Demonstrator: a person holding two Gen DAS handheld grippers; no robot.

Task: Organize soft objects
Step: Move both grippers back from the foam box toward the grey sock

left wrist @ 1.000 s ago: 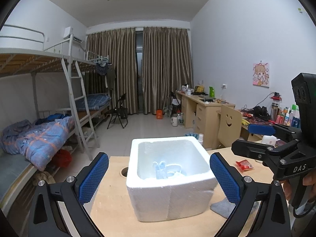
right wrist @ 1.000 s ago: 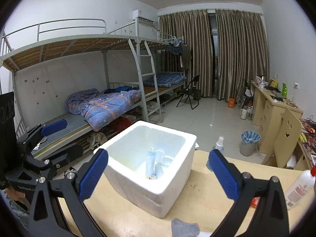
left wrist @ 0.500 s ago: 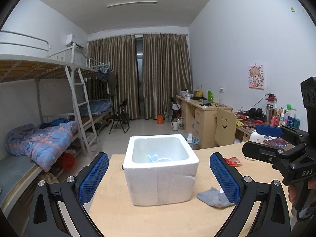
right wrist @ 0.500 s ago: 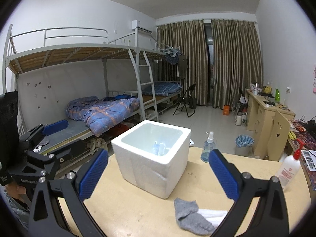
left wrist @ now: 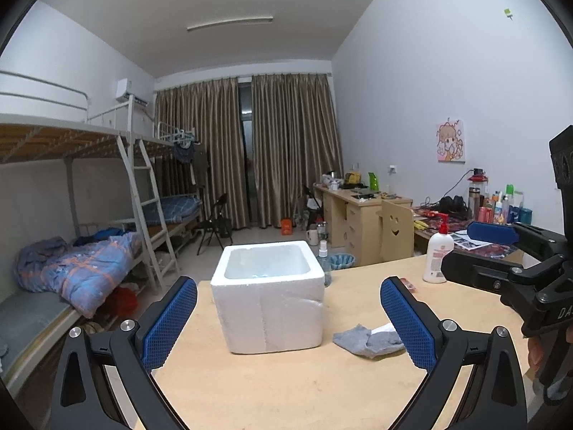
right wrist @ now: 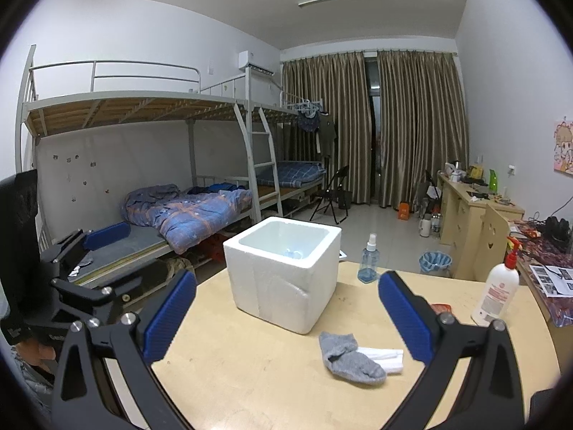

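Note:
A white foam box stands on the wooden table, with pale blue items barely showing inside. Right of it lies a crumpled grey sock partly over a white folded item. My left gripper is open and holds nothing, pulled back in front of the box. My right gripper is open too and holds nothing, back from the box and the sock. In the left wrist view the right gripper appears at the right edge. In the right wrist view the left gripper appears at the left.
A white pump bottle, a clear spray bottle and a small red packet stand on the table's far right. Bunk beds fill the left of the room, desks the right.
Both grippers have drawn back from above the foam box. The box looks smaller and farther, and the grey sock and bottles have come into view. Both stayed open.

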